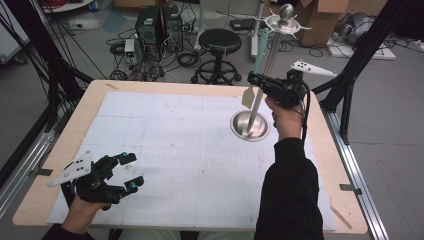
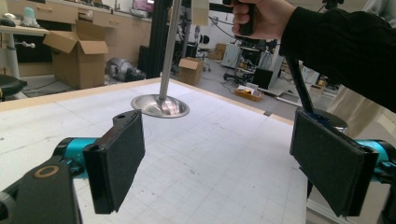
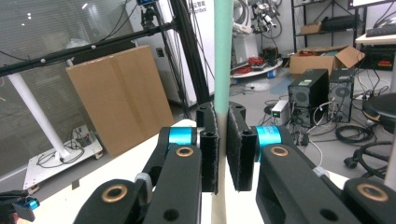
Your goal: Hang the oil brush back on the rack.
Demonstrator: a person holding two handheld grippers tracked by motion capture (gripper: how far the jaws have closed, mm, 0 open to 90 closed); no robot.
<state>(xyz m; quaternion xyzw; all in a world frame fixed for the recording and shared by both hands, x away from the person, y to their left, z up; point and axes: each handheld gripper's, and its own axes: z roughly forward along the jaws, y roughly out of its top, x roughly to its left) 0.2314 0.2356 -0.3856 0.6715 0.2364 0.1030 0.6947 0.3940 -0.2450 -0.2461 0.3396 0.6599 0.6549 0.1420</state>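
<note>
The right gripper (image 1: 256,80) is pinching a long green stick (image 3: 222,51) up by the metal stand (image 1: 250,125), probably hanging it next, while the left gripper (image 1: 131,171) is waiting wide open.

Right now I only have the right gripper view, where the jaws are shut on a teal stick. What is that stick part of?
Observer: In the high view it is a teal utensil that ends in a flat beige blade just below the right gripper.
Operator: Is it lying on something?
Observer: No, it hangs in the air beside the pole of a metal stand, and its upper end reaches up by the stand's top dish.
Operator: And the other gripper?
Observer: The left gripper is open and holds nothing, low over the near left part of the table.
</note>
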